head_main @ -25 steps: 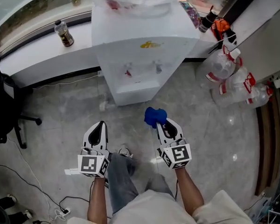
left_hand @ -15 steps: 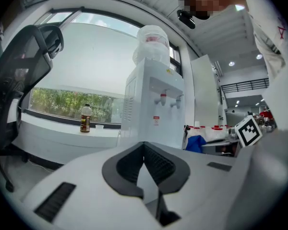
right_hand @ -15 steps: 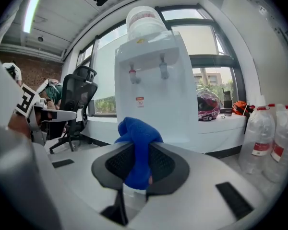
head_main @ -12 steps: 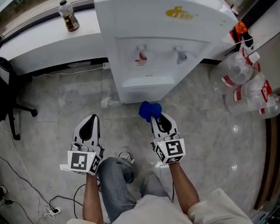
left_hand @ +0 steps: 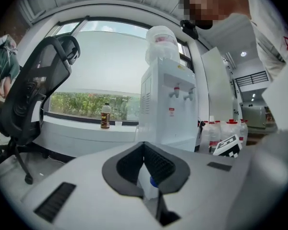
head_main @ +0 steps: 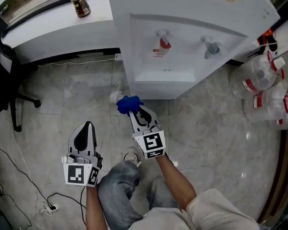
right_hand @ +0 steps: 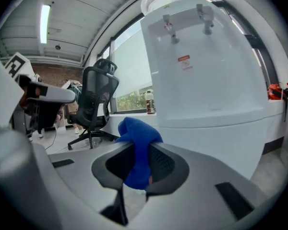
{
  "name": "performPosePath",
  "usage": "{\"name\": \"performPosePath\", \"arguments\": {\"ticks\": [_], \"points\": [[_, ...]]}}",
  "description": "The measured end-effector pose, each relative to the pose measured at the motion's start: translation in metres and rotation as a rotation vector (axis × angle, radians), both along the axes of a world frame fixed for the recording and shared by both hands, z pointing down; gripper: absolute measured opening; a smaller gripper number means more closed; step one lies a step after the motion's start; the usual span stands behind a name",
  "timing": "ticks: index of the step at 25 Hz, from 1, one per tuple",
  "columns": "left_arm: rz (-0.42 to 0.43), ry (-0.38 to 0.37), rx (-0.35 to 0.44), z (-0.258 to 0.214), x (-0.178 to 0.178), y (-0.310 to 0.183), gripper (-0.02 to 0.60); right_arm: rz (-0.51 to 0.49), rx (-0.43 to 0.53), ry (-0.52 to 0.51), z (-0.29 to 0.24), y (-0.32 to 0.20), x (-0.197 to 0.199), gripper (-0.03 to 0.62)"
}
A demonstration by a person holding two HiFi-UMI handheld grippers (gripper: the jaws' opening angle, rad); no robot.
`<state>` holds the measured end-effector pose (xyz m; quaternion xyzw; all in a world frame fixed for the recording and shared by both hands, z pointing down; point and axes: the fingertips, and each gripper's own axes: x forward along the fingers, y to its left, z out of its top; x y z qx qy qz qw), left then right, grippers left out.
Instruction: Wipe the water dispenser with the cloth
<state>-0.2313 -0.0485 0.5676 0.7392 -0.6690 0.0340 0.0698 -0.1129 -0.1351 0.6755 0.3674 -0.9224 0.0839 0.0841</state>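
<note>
Plainly, cloth (head_main: 126,104) pinched between right gripper (head_main: 136,112) jaws

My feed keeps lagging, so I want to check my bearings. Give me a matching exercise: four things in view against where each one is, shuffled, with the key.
Things:
1. blue cloth
2. brown bottle
3. office chair
4. clear plastic jugs

Places:
A. on the floor, right of the water dispenser
B. standing on the white ledge
C. pinched in the right tool
D. at the head view's left edge

Pairs: 1-C, 2-B, 3-D, 4-A.
</note>
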Motion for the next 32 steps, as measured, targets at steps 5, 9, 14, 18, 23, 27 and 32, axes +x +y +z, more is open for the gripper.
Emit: {"name": "performPosePath", "arguments": {"ticks": [5,9,14,18,23,27,32], "points": [[-0.033,-0.011,0.008,-0.003,-0.006,0.013,0.011,-0.044,-0.003,0.009,0.016,-0.009,-0.025,0.080],[-0.013,-0.010,0.008,-0.002,0.001,0.011,0.011,-0.030,0.017,0.008,0.016,-0.030,-0.027,0.080],[0.002,-0.002,0.013,-0.003,0.008,0.006,0.011,0.051,0.048,0.019,0.013,-0.063,0.009,0.080],[0.010,0.004,0.014,-0.003,0.012,0.003,0.011,0.128,0.059,0.041,0.010,-0.073,0.055,0.080],[0.046,0.009,0.018,-0.004,0.030,-0.006,0.011,0.242,0.062,0.072,0.007,-0.084,0.124,0.080],[0.086,0.008,0.020,-0.005,0.048,-0.016,0.011,0.352,0.057,0.090,0.006,-0.100,0.188,0.080],[0.100,0.007,0.016,-0.004,0.054,-0.021,0.011,0.480,0.061,0.116,0.008,-0.117,0.257,0.080]]}}
